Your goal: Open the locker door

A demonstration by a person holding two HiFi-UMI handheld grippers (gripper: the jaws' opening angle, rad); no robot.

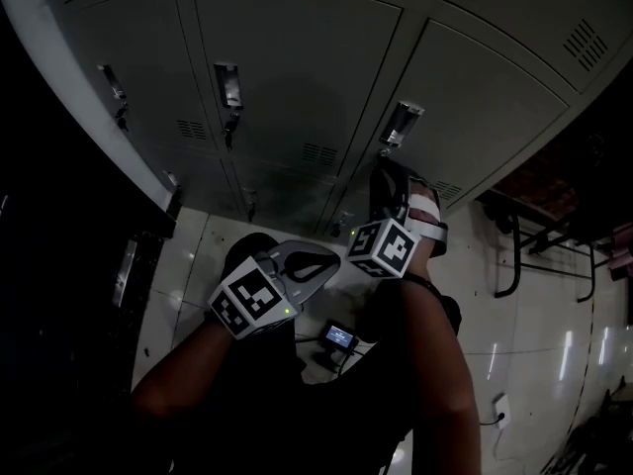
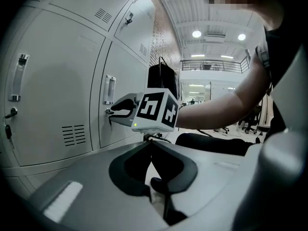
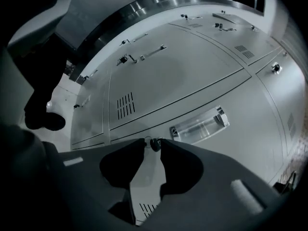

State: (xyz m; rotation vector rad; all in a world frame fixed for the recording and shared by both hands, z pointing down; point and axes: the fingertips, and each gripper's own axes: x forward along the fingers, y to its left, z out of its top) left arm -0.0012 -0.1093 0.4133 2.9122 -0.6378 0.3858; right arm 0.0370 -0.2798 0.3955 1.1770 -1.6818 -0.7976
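Observation:
The grey locker door (image 1: 475, 97) is closed, with a recessed metal handle (image 1: 401, 125) and a small key lock just below it. My right gripper (image 1: 388, 171) reaches up to that lock. In the right gripper view the handle (image 3: 199, 125) lies just beyond the jaws, and the lock's key (image 3: 154, 143) sits in the narrow gap between the tips of the open right gripper (image 3: 153, 146). I cannot see the pads pressing on it. My left gripper (image 1: 334, 260) hangs back lower down, and in its own view the left gripper (image 2: 150, 142) is shut on nothing.
More closed locker doors (image 1: 287, 57) with their own handles stand to the left and above. A dark cabinet (image 1: 59, 295) fills the left side. A small device with a cable (image 1: 340, 337) lies on the pale floor, and a metal-framed bench (image 1: 534, 255) stands at right.

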